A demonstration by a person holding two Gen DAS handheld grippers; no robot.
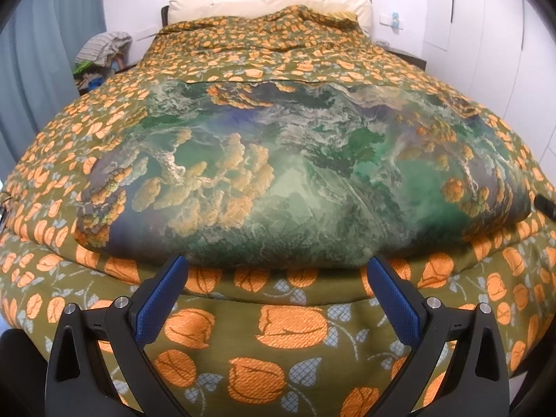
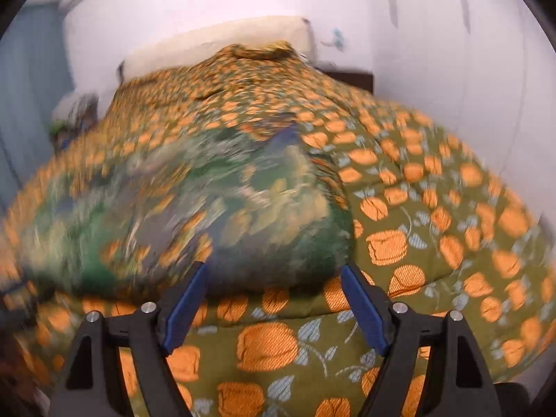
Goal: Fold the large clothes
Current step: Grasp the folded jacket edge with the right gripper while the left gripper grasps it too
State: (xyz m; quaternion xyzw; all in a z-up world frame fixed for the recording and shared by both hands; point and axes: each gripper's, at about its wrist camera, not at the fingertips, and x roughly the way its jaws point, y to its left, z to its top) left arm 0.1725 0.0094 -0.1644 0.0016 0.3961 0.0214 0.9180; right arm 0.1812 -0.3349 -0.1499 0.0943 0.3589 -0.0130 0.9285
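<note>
A large garment point(image 1: 278, 173) printed in green, blue and orange lies spread flat across the bed, its near edge rounded and puffy. In the left wrist view my left gripper point(image 1: 278, 264) stands open just in front of the middle of that near edge, with nothing between its blue pads point(image 1: 160, 302). The right wrist view is blurred. There the garment point(image 2: 208, 208) fills the left half, and my right gripper point(image 2: 274, 271) is open at its near right corner, pads apart and empty.
The olive bedspread point(image 1: 285, 330) with orange tulips covers the whole bed. Cream pillows point(image 1: 243, 7) lie at the head. A heap of clothes point(image 1: 100, 52) sits by the blue curtain at the left. White cupboard doors point(image 1: 486, 34) stand on the right.
</note>
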